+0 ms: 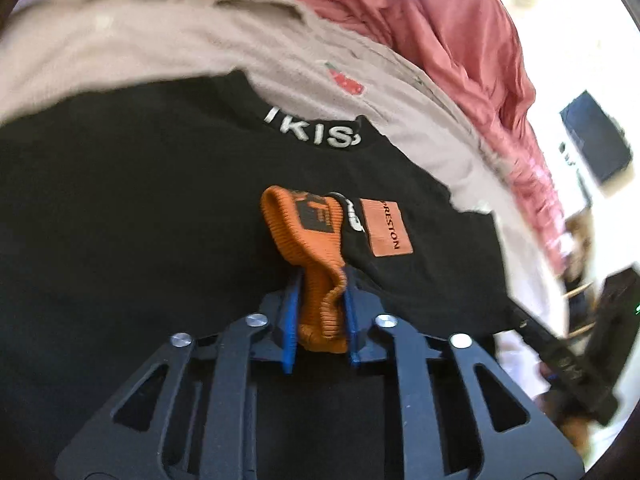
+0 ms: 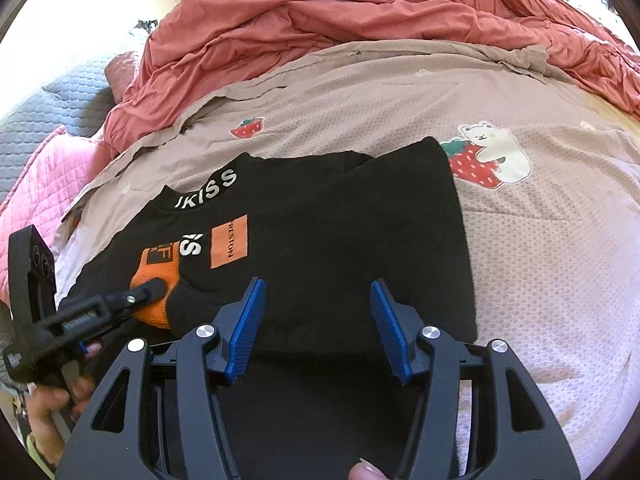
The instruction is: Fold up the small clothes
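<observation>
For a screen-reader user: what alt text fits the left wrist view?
The left gripper pinches the orange ribbed cuff of a black sweatshirt spread on a beige strawberry-print sheet. A rumpled pink duvet lies beyond.

Left wrist camera looking steeply down along its fingers, sitting close over the black top (image 1: 160, 208), right wrist camera looking down from just beside, facing the bedsheet (image 2: 540, 220), both sharing the collar lettering (image 1: 316, 132) and orange patch (image 2: 230, 242).
</observation>
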Tool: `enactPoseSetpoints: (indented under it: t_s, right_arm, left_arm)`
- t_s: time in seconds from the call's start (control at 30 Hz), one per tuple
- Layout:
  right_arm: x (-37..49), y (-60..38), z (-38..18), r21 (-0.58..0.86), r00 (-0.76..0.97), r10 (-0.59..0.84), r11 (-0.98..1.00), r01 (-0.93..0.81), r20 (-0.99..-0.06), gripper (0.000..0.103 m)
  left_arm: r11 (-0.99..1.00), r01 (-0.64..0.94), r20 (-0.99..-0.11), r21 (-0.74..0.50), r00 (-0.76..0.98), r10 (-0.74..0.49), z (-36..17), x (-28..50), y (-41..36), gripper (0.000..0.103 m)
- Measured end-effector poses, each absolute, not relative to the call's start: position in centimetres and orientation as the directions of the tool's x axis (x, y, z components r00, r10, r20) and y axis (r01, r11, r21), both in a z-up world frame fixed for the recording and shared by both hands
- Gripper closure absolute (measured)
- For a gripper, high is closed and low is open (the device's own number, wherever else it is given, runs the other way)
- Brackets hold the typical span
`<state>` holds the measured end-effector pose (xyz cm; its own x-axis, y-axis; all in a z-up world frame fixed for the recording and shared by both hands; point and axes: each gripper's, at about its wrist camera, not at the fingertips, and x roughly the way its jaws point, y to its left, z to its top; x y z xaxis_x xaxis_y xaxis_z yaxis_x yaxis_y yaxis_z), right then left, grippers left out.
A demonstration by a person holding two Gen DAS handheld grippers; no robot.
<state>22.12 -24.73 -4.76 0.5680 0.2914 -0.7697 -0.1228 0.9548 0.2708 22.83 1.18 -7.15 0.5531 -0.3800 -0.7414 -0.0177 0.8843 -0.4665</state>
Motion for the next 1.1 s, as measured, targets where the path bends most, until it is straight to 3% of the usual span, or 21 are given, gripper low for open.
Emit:
enactPoseSetpoints:
  t_s: [0.17,0.3,0.6,0.77,1.03,1.1]
  right_arm:
    - [21.9,-24.7,-4.6,0.277,0.578,0.291,0.954,-0.116,-0.762,0.05]
    - [21.5,-24.9,-4.0,0.296,0.601,0.304,0.948,-0.115,-0.739,0.05]
    - [21.6,-23.1,-4.0,0.26,0.597,0.296,0.954,-0.148,-0.745,0.05]
    - [22.3,-22.7,-3.8,0.246,0.602,0.287,0.957,-0.151,-0.745,0.05]
    - [24.0,-21.5,-6.7,0.132,0.536,0.194,0.98,-0.151,-0.821,0.05]
    - [23.8,-21.9,-7.3,0.153,0.535,0.206,0.978,-0.143,-0.819,0.05]
  left_arm:
    - [0.901,0.011,-0.683,-0.433,0.649,-0.336,-4.6,22.0,2.5,0.096]
    - [0.948,-0.064,-0.662,-0.311,0.731,-0.167,-2.0,20.8,5.8,0.096]
    - [0.919,-0.194,-0.748,-0.344,0.648,-0.143,-4.1,21.2,11.4,0.095]
    - [0.934,-0.213,-0.778,-0.288,0.62,-0.098,-4.8,21.1,11.3,0.094]
    - [0.94,-0.307,-0.703,-0.147,0.701,0.118,-1.4,19.2,11.6,0.094]
    - [0.947,-0.254,-0.662,-0.196,0.747,0.063,-0.6,19.1,11.0,0.094]
